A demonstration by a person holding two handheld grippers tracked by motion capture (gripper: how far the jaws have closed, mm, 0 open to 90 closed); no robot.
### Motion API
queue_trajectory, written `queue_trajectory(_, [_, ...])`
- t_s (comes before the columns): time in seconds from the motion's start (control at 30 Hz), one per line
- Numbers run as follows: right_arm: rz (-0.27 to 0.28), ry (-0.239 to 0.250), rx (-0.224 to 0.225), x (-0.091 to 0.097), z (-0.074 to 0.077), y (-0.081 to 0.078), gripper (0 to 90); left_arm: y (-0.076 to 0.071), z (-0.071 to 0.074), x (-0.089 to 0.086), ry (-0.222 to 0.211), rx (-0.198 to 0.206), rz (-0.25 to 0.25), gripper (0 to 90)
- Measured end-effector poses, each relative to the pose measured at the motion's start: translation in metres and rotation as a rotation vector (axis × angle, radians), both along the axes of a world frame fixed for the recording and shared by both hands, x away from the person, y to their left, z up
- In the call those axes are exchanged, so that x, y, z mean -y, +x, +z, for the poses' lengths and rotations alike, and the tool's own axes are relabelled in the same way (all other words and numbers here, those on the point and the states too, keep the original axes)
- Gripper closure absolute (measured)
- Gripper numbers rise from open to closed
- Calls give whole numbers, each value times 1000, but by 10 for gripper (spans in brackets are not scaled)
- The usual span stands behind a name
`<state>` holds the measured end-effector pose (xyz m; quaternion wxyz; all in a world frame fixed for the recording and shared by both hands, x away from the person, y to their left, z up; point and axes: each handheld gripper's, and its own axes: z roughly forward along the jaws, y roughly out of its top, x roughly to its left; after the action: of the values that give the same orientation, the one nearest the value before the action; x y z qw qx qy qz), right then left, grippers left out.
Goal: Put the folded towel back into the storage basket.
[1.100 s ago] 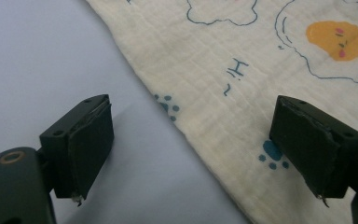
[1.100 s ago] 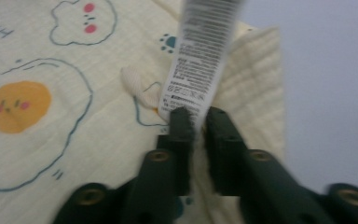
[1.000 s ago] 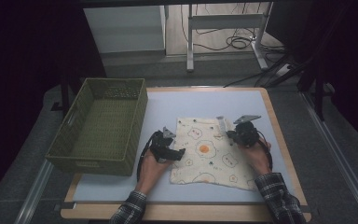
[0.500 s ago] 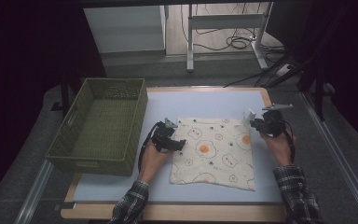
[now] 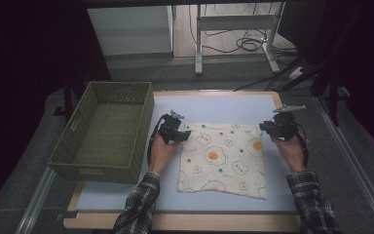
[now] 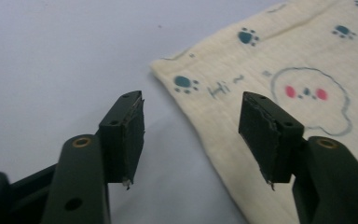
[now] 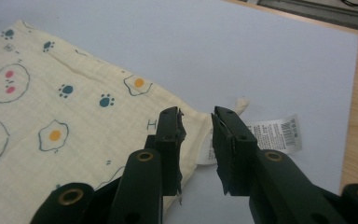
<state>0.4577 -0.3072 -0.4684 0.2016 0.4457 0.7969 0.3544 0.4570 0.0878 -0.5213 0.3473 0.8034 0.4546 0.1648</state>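
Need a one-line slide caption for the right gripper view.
Right gripper, fingers narrowly apart, poised over the printed cloth's corner near its white care label on the blue mat.

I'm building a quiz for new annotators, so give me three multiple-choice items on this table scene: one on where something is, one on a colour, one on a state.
1. Where does the basket stand relative to the cloth?
A. At its left
B. At its right
C. On top of it

2. What colour is the basket?
A. Red
B. Green
C. White

3. How do the jaws of the left gripper stand at the cloth's edge?
A. Clamped shut on the cloth
B. Apart, one over bare table, one over the cloth
C. Shut on the basket's rim

Answers: 1 A, since the high view shows the basket at the table's left side, clear of the cloth. 2 B, its woven walls are olive green. 3 B, the left gripper view shows a wide gap with the cloth's edge running between the pads.
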Motion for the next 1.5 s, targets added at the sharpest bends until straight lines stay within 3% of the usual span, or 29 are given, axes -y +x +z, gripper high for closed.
queue_trajectory(0.13, [-7, 8, -35, -5, -13, 14, 742, 14, 2, -3, -11, -2, 14, 504])
queue_trajectory(0.27, [-22, -16, -29, -10, -21, 24, 778, 26, 5, -2, -8, 10, 25, 565])
queue_trajectory(0.43, [-33, -23, -27, -12, -25, 31, 777, 37, -1, 4, 5, 6, 21, 573])
queue_trajectory(0.53, [-39, -35, -32, -12, -29, 35, 721, 41, -6, 8, 31, 16, 27, 534])
queue_trajectory(0.63, [-53, -75, -46, -13, -36, 38, 692, 43, -11, 9, 51, 21, 46, 499])
queue_trajectory(0.73, [-53, -92, -68, -13, -43, 40, 699, 43, -14, 8, 33, 17, 38, 501])
queue_trajectory(0.77, [-66, -88, -56, -12, -44, 39, 767, 43, -14, 7, 17, 11, 26, 601])
queue_trajectory(0.8, [-66, -88, -56, -12, -44, 39, 767, 42, -14, 8, 5, 8, 14, 601])
queue_trajectory(0.87, [-85, -78, -69, -9, -44, 39, 860, 40, -15, 10, -13, 4, -2, 726])
queue_trajectory(0.97, [-88, -40, -87, -7, -43, 38, 893, 37, -15, 13, -19, 6, -10, 851])
queue_trajectory(1.13, [-54, -72, -72, -12, -40, 33, 900, 35, -11, 10, -35, 9, -25, 873])
queue_trajectory(1.2, [-45, -64, -59, -13, -34, 30, 900, 31, -3, 5, -57, 31, -22, 874])
queue_trajectory(1.5, [-21, -27, -23, -10, -16, 21, 900, 17, 19, -2, -66, 85, -33, 875])
